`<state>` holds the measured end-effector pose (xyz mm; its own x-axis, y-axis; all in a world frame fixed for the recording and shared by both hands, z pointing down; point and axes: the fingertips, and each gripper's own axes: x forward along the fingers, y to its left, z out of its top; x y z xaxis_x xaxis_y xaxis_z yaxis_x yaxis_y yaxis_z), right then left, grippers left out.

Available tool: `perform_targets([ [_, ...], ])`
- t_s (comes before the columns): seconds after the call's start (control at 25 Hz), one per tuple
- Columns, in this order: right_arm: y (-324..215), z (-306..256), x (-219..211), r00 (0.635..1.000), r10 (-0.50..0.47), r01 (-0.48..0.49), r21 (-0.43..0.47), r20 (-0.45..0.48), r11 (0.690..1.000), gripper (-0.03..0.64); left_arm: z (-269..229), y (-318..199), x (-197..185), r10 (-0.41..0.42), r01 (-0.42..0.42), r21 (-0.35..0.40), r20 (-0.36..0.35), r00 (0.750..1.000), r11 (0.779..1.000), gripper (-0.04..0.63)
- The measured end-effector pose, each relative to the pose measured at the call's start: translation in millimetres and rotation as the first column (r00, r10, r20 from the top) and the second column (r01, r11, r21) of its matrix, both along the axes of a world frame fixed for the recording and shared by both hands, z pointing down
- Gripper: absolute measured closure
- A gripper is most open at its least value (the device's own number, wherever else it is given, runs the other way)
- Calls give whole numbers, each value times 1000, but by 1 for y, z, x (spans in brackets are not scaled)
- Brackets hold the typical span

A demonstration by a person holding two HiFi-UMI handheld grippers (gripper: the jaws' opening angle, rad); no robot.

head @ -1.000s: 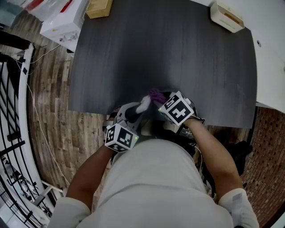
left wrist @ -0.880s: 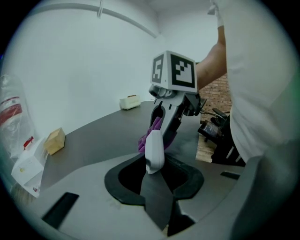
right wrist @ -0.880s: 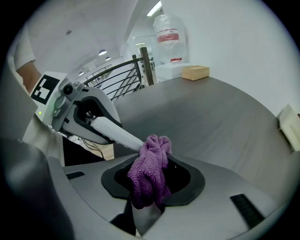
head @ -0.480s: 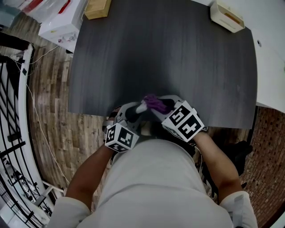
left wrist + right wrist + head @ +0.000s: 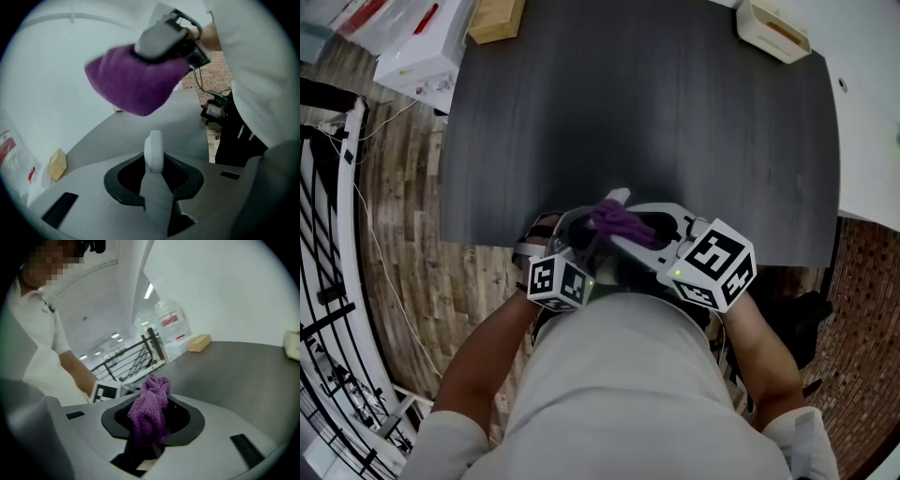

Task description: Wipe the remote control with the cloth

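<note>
Wiping is in hand: the remote control (image 5: 153, 146) is clamped by the left hand-held gripper (image 5: 154, 177), the cloth (image 5: 150, 405) by the right hand-held gripper (image 5: 149, 432); contact must be made next.

Most of the remote control (image 5: 153, 150) out of sight; cloth (image 5: 133, 86) motion-blurred.

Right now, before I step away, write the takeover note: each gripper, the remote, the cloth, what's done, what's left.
Left gripper: shut on the remote, held end-on over the near edge of the table.
Right gripper: shut on the cloth, bunched between its jaws.
Cloth sits just above the remote's free end; the left gripper view shows a gap between them.
Done: both things are in hand. How much wiping is done cannot be told.
Left: bring the cloth onto the remote and wipe it.
</note>
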<state>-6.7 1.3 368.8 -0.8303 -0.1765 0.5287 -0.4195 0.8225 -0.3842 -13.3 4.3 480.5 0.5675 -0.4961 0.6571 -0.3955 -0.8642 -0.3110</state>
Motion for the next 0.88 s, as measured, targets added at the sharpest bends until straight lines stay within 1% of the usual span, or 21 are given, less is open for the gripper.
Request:
perform_targets([
  [0.04, -14, 14, 11, 996, 54, -51, 44, -77, 998, 488, 4, -1, 1, 40, -41, 22, 37, 998, 999, 499],
  [0.08, -25, 30, 20, 983, 89, -75, 91, -161, 993, 488, 9, -1, 2, 84, -87, 39, 76, 994, 995, 499],
  [0.12, -31, 47, 26, 965, 101, -70, 132, -241, 989, 487, 15, -1, 3, 127, -134, 51, 114, 985, 990, 499],
  [0.2, -33, 76, 30, 926, 75, -7, 181, -370, 984, 487, 26, 3, 6, 204, -217, 55, 182, 962, 975, 499],
  [0.28, -29, 97, 31, 892, 43, 53, 200, -450, 978, 486, 36, 9, 9, 267, -283, 38, 232, 935, 958, 498],
  [0.32, -27, 104, 31, 885, 42, 62, 206, -463, 977, 486, 40, 11, 10, 292, -308, 26, 252, 923, 951, 490],
  [0.4, -27, 110, 28, 885, 59, 47, 214, -462, 976, 486, 46, 16, 8, 325, -338, -5, 279, 903, 941, 473],
  [0.48, -27, 114, 29, 881, 71, 41, 225, -468, 973, 486, 51, 20, 5, 347, -350, -45, 290, 892, 936, 456],
  [0.56, -25, 121, 32, 872, 74, 46, 232, -484, 971, 488, 55, 26, 2, 373, -364, -88, 286, 882, 927, 440],
  [0.68, -21, 130, 36, 863, 71, 60, 242, -501, 968, 486, 63, 33, -5, 403, -378, -140, 293, 867, 915, 400],
  [0.8, -21, 134, 35, 849, 57, 106, 276, -525, 955, 486, 66, 39, -15, 407, -369, -176, 300, 863, 913, 381],
  [0.88, -22, 136, 33, 845, 50, 127, 290, -533, 949, 486, 67, 42, -19, 388, -340, -204, 287, 876, 918, 377],
])
